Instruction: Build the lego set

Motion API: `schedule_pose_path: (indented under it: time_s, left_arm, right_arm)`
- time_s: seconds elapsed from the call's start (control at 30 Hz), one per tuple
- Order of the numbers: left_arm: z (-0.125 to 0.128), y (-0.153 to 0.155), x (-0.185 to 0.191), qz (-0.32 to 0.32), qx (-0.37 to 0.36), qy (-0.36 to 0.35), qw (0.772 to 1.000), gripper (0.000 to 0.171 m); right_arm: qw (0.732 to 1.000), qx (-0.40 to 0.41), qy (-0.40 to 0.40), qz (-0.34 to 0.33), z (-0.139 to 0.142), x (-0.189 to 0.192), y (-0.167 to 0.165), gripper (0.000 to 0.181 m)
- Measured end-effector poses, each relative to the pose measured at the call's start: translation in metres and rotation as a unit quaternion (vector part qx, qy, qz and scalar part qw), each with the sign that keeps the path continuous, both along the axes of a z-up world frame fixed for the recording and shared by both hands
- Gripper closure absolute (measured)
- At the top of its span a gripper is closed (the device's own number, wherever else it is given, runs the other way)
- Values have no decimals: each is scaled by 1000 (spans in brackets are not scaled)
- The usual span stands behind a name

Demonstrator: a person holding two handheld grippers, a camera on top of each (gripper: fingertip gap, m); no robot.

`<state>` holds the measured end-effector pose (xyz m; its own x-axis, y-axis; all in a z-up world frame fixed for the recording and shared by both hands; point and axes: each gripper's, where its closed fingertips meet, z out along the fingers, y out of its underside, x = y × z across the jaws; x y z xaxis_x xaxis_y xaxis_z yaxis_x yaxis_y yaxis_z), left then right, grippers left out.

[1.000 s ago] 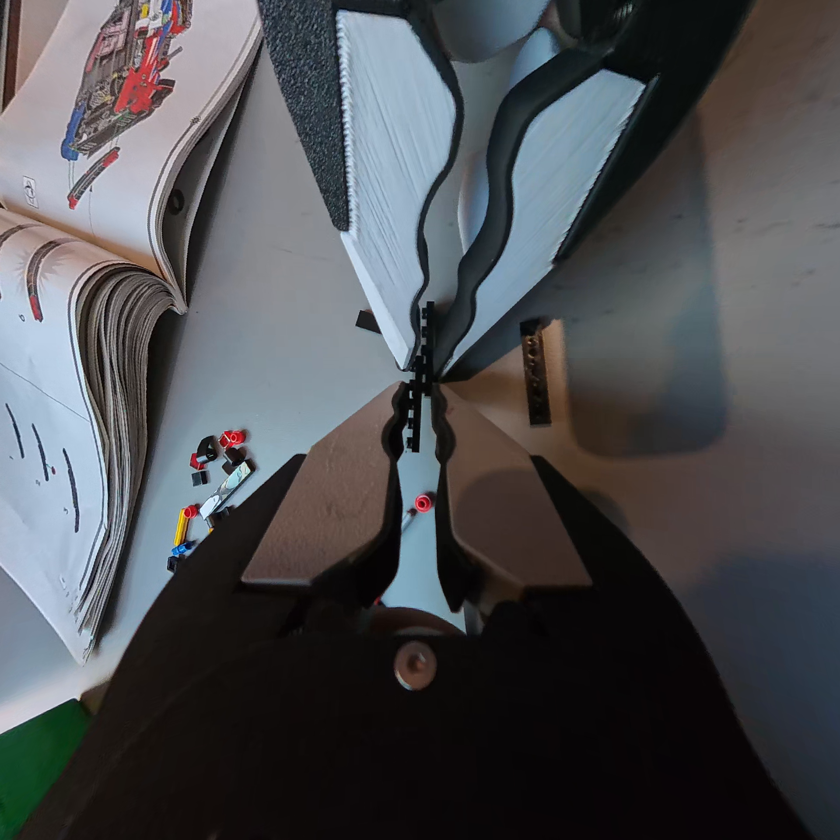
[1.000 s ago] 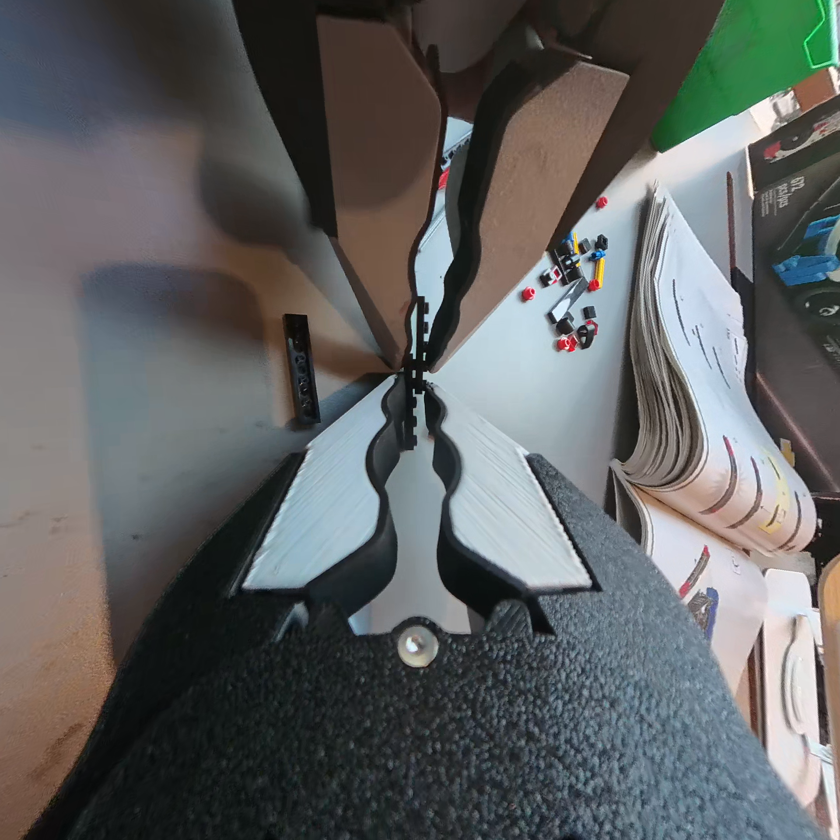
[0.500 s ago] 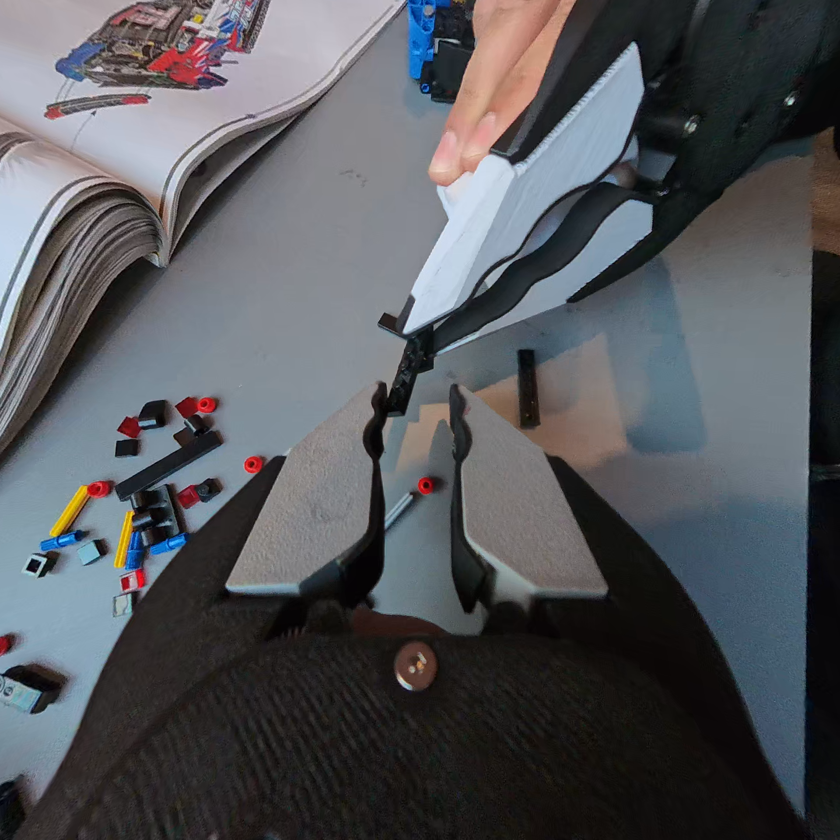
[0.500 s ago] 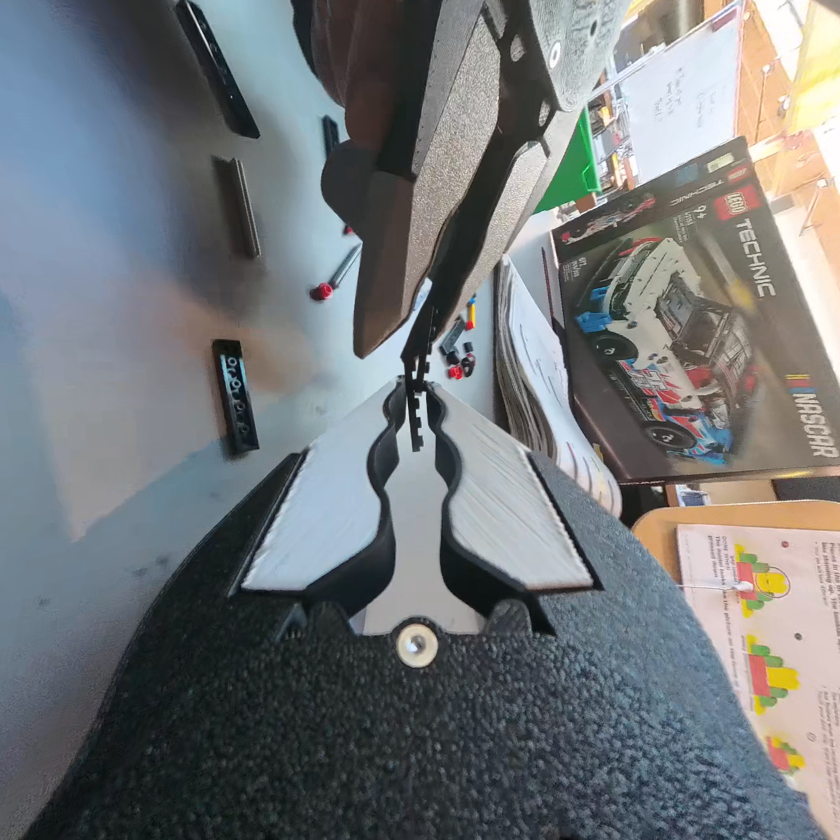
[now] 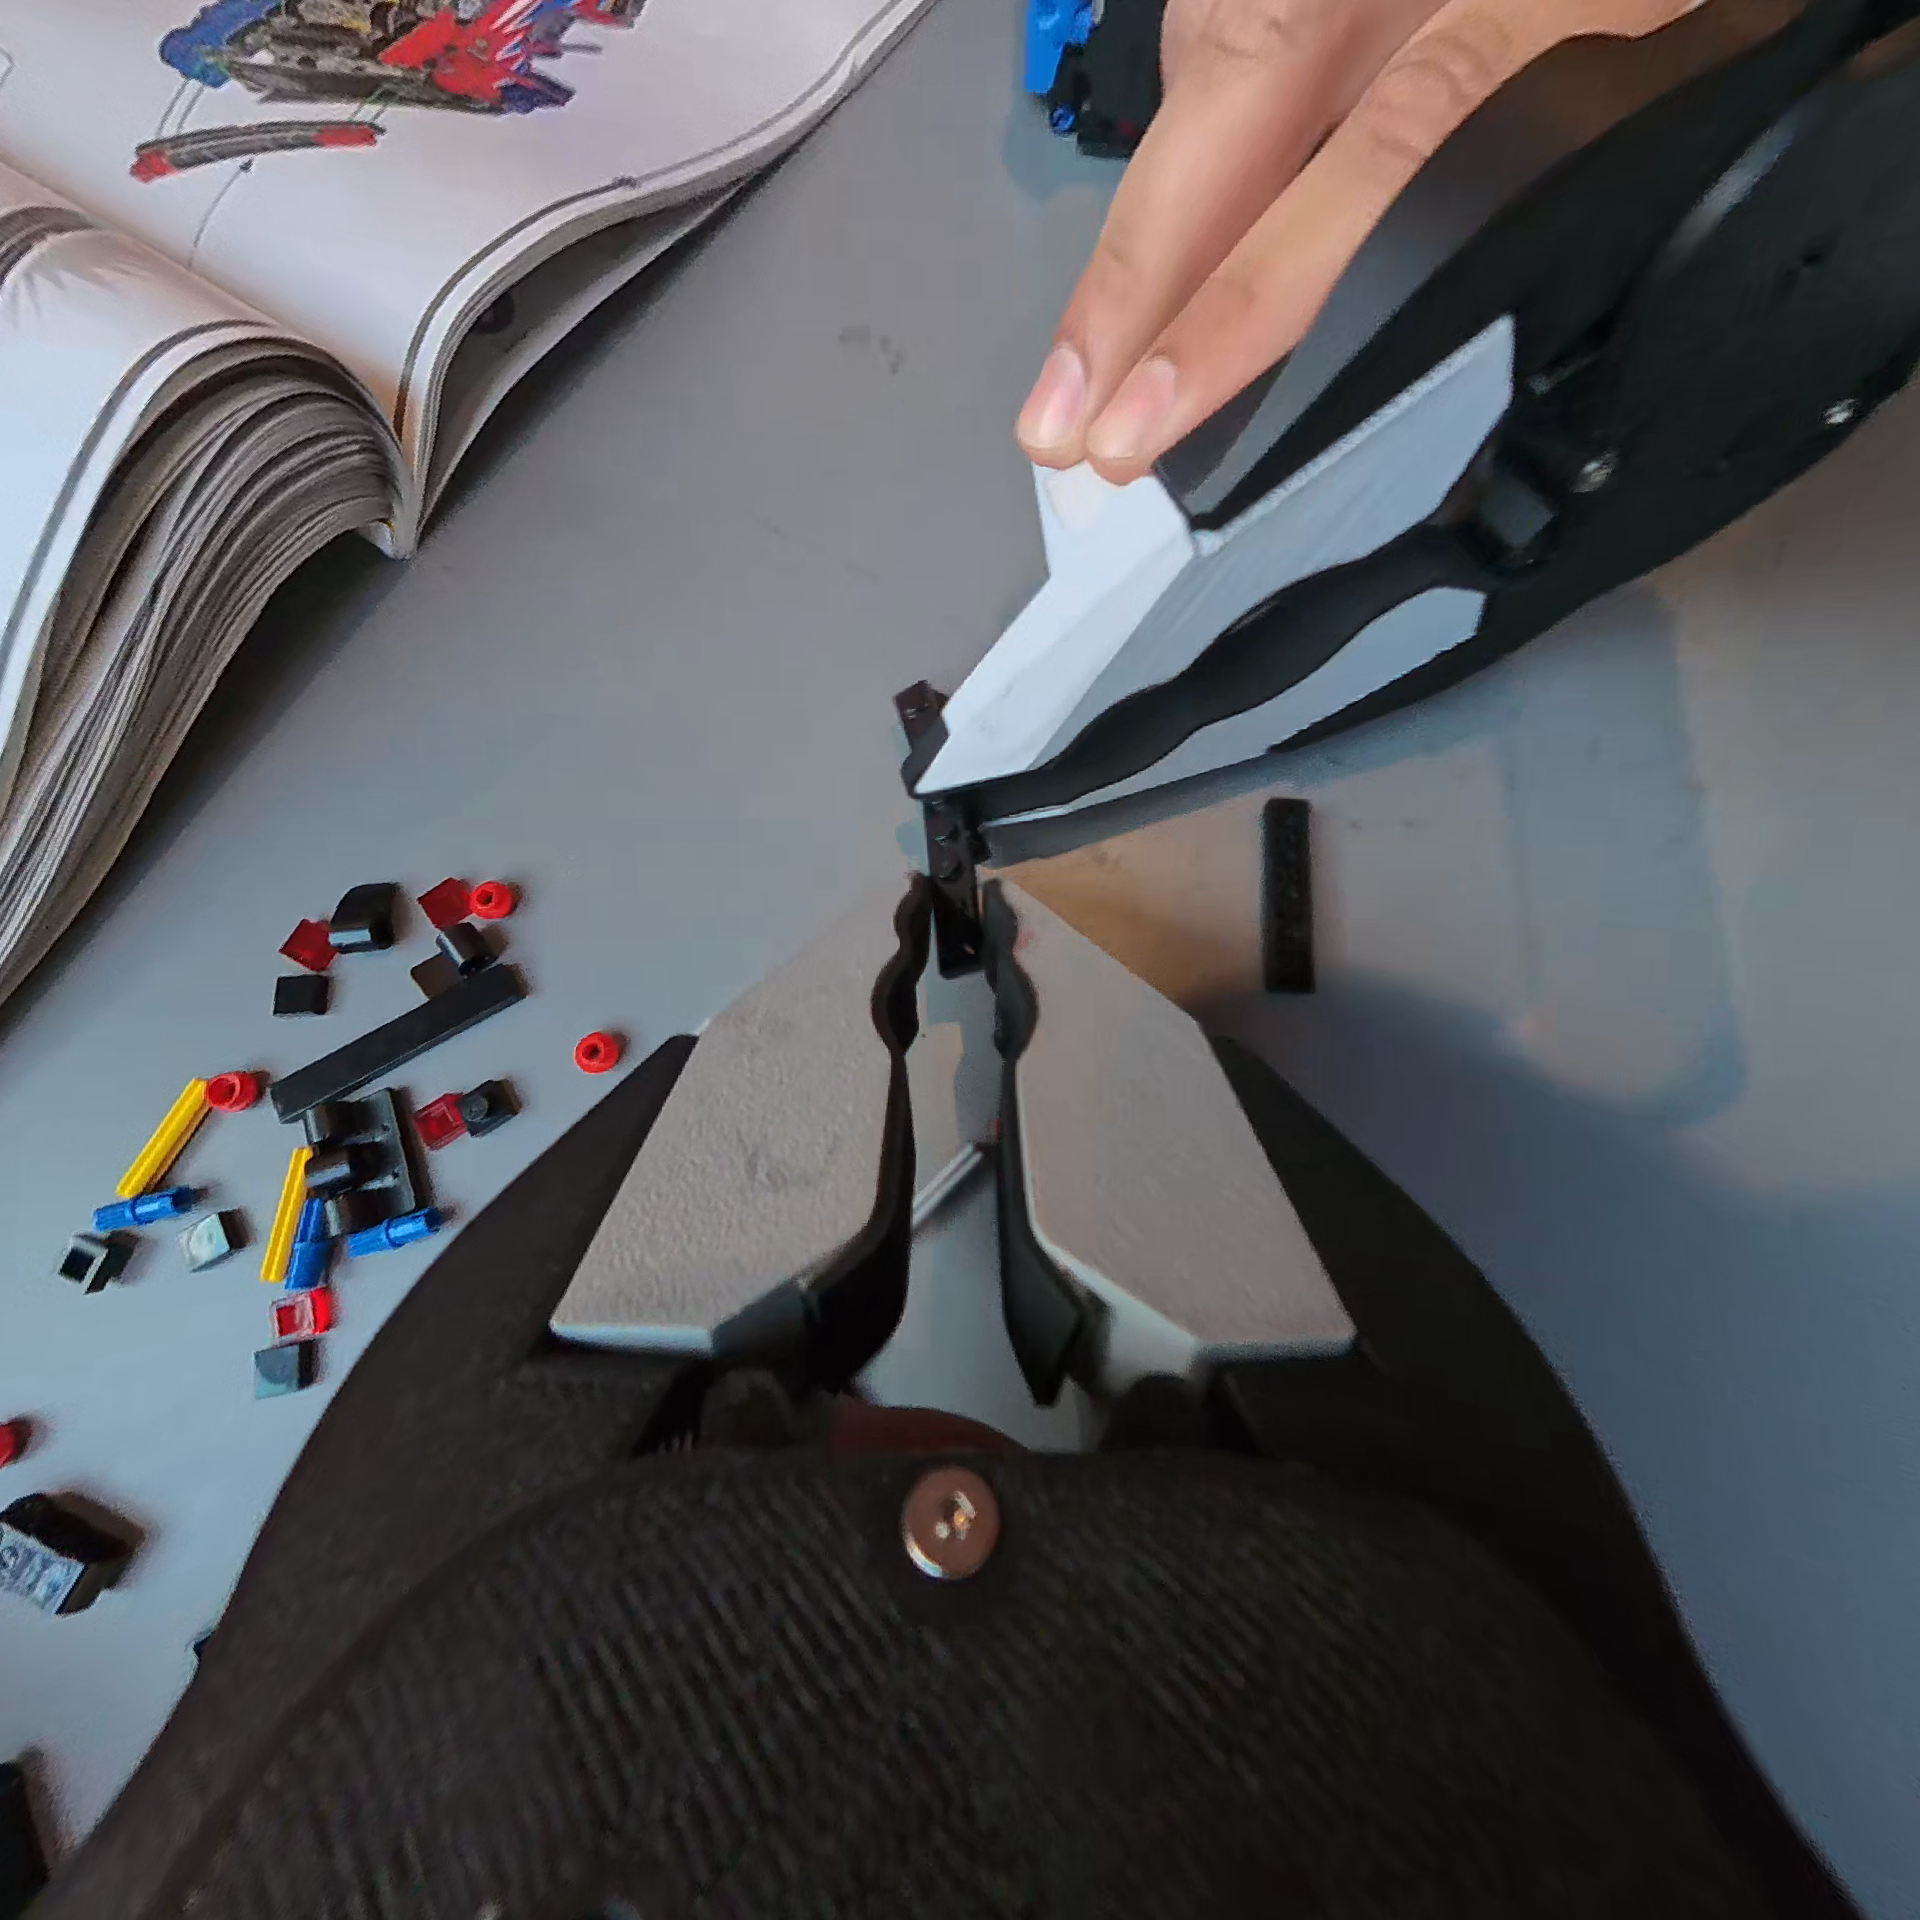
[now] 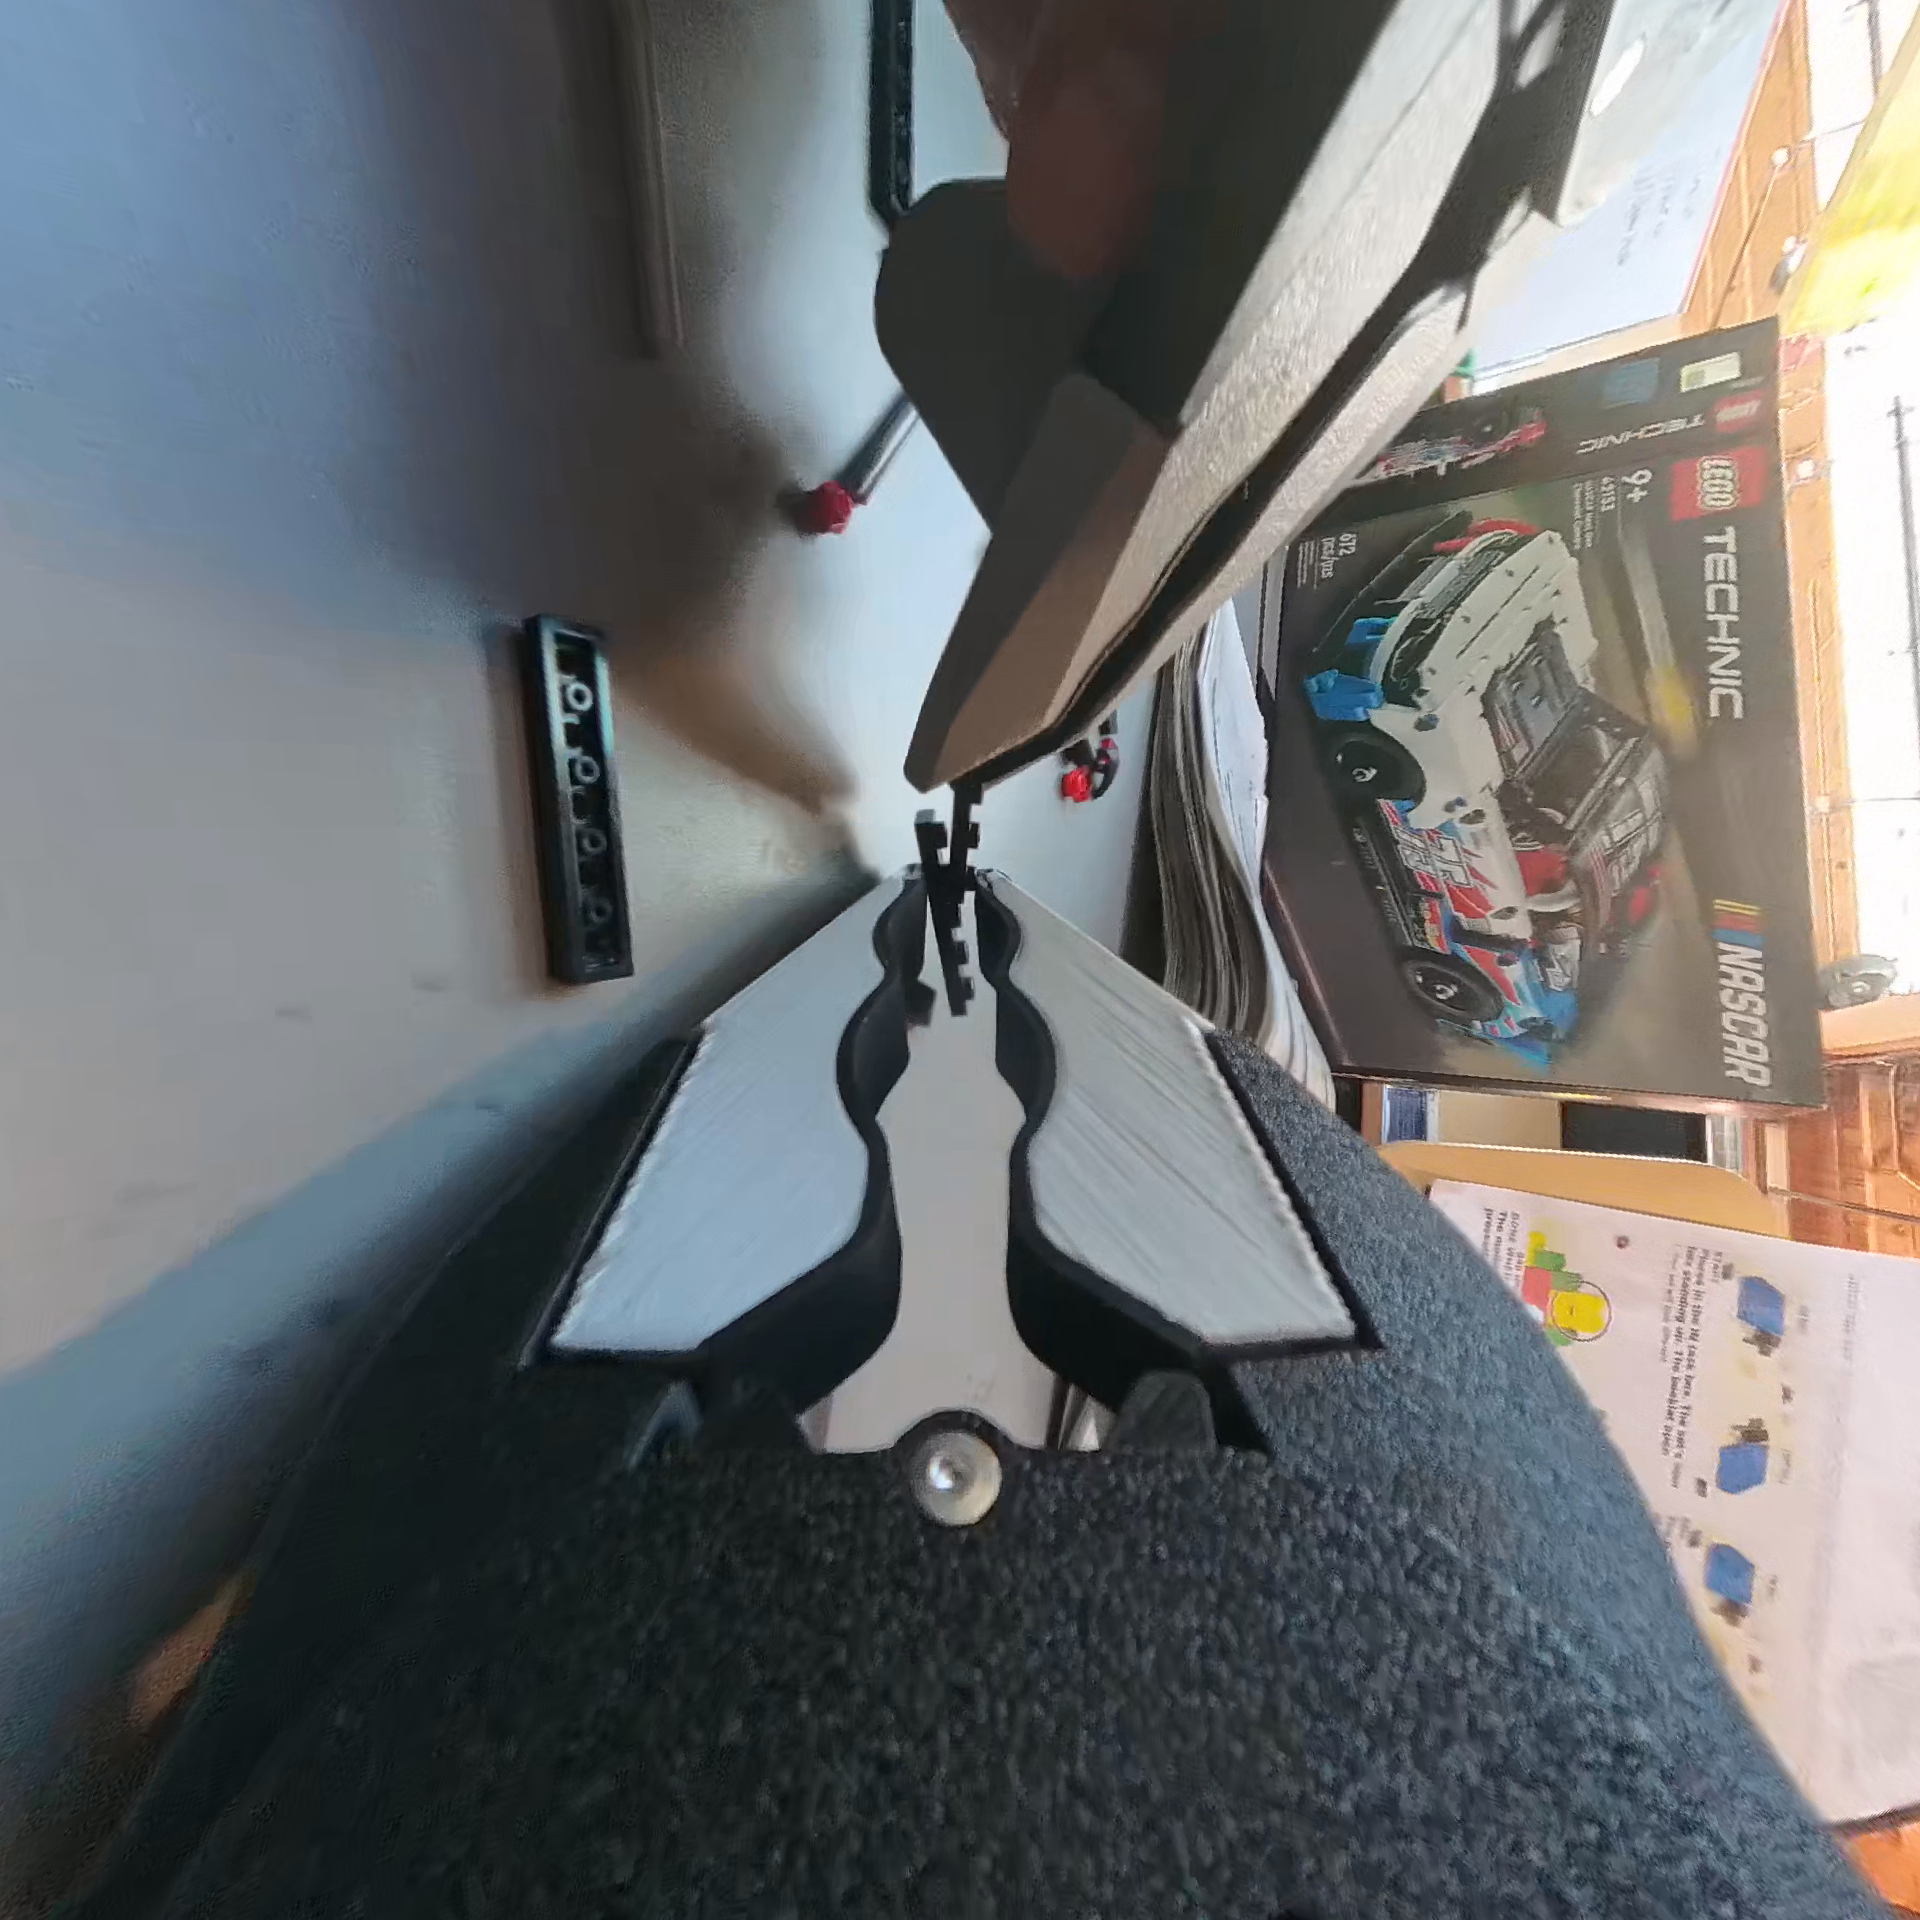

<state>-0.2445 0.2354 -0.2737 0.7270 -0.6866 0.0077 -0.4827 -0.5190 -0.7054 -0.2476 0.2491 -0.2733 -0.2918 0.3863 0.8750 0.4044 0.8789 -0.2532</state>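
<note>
A stack of thin black studded plates [image 5: 954,902] is held in the air between both grippers. My right gripper [image 6: 940,883], with white pads, is shut on the stack's far end; the stack [image 6: 948,914] stands edge-on between its fingertips. In the left wrist view the right gripper [image 5: 951,805] comes in from the upper right under a hand [image 5: 1195,260]. My left gripper [image 5: 953,904], with grey pads, is closed to a narrow gap around the near end. It shows from above in the right wrist view [image 6: 930,769].
A loose black plate [image 5: 1288,894] lies on the grey table to the right. Several small red, blue, yellow and black parts [image 5: 353,1091] lie to the left. An open instruction booklet [image 5: 208,364] is at the far left. A set box [image 6: 1538,727] and a printed sheet [image 6: 1714,1455] are beyond. The tips of both grippers are at nearly the same place.
One second ago both grippers were shut on the plates. Half a second ago the left jaws stood wide open. Now they have closed in around the near end again, and the right gripper has tilted.
</note>
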Motion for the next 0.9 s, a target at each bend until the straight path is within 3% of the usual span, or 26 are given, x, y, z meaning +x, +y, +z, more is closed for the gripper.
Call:
schedule_pose_path:
  time_s: [0.33, 0.43, 0.57, 0.67, 0.77, 0.9]
  left_arm:
    - [-9, 3, -11, -2, 40, 111, 993, 166]
    - [-6, 2, -8, -36, 72, 136, 987, 166]
    - [-8, -3, -4, -101, 130, 213, 963, 166]
    - [-8, -5, 0, -111, 134, 217, 961, 166]
    - [-7, -7, 3, -140, 161, 240, 947, 166]
    - [-8, -12, 11, -160, 165, 228, 946, 166]
  right_arm:
    - [1000, -25, 13, 4, 4, 6, 1, 163]
    - [996, -85, 17, -4, 9, 9, 1, 159]
    - [980, -197, 12, 6, 16, 14, -9, 159]
    - [969, -247, -11, 7, 12, 18, -16, 159]
    - [970, -244, -21, 2, 6, 17, -16, 159]
    - [962, -266, -53, 10, -4, 19, -26, 168]
